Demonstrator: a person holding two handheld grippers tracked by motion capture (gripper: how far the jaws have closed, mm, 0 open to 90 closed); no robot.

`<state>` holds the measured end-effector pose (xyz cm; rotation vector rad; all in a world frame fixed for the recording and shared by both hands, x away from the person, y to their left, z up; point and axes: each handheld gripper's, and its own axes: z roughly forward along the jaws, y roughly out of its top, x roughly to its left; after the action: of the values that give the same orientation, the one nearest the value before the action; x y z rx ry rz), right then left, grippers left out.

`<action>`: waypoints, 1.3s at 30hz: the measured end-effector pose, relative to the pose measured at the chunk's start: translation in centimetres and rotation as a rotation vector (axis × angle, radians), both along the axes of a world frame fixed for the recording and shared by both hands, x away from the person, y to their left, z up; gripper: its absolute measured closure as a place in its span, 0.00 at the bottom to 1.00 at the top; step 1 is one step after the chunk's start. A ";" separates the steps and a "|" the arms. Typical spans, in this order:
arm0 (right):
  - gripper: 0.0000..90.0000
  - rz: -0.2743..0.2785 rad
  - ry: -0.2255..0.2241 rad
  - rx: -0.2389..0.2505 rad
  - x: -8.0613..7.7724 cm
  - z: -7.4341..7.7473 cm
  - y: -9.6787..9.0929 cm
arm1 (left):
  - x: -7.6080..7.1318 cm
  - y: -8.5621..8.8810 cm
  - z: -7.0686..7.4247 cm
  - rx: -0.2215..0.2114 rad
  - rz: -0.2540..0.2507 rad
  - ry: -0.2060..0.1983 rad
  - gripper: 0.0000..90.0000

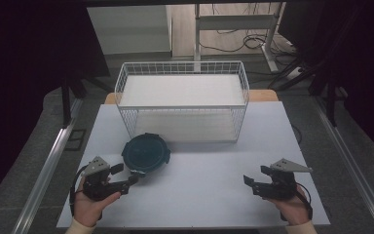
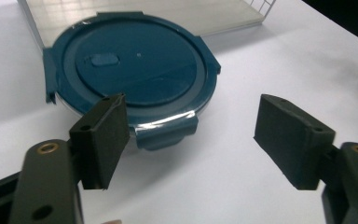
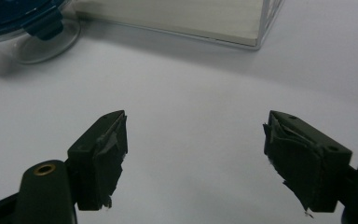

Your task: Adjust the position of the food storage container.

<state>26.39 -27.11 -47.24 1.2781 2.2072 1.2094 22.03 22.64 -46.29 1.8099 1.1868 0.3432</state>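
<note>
A: Start at the left. What sits at about eight o'clock on the table (image 1: pixel 199 195)?

B: The left gripper (image 1: pixel 121 178), held in a hand (image 1: pixel 88 204) that comes in from the bottom edge. Its jaws are spread apart with nothing between them. One jaw tip lies just at the near rim of the round container (image 1: pixel 146 153); whether it touches I cannot tell.

A: And from that gripper's own camera?

B: In the left gripper view the left gripper (image 2: pixel 191 135) shows both black pads wide apart. The container (image 2: pixel 133 70) lies ahead at about eleven o'clock, with a dark blue lid (image 2: pixel 130 60), side clips and a clear bowl beneath. The nearest clip faces the open jaws, just beyond the left pad.

A: Where does the container stand on the table?

B: Left of centre, around ten o'clock from the middle, just in front of the white wire basket (image 1: pixel 182 105). The basket fills the far middle at twelve o'clock and holds a pale flat board.

A: Now the right side.

B: At about four o'clock the right gripper (image 1: pixel 254 183) rests in the other hand (image 1: pixel 292 207), well apart from the container. Its jaws stand open too, pointing towards the left.

A: Its camera?

B: The right gripper (image 3: pixel 196 154) shows worn pads held apart over bare white table (image 3: pixel 191 93). The container (image 3: pixel 28 28) sits at ten o'clock, the basket (image 3: pixel 177 18) at twelve.
</note>
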 end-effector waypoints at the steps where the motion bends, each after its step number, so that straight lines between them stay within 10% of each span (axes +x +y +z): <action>1: 0.23 0.004 0.001 -0.006 0.1 -0.1 0.0 | 0.2 0.0 0.4 0.000 -0.002 -0.002 0.30; 18: 0.23 -0.025 0.014 -0.001 0.3 -0.2 -0.3 | 2.5 1.4 4.6 0.009 -0.025 -0.014 0.31; 39: 0.25 -0.031 0.033 -0.059 0.5 -0.6 0.2 | 7.8 3.6 4.8 0.114 0.057 0.076 0.36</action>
<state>26.84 -26.90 -47.80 1.3126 2.2204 1.1112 29.88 26.21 -41.51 1.9041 1.2960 0.3842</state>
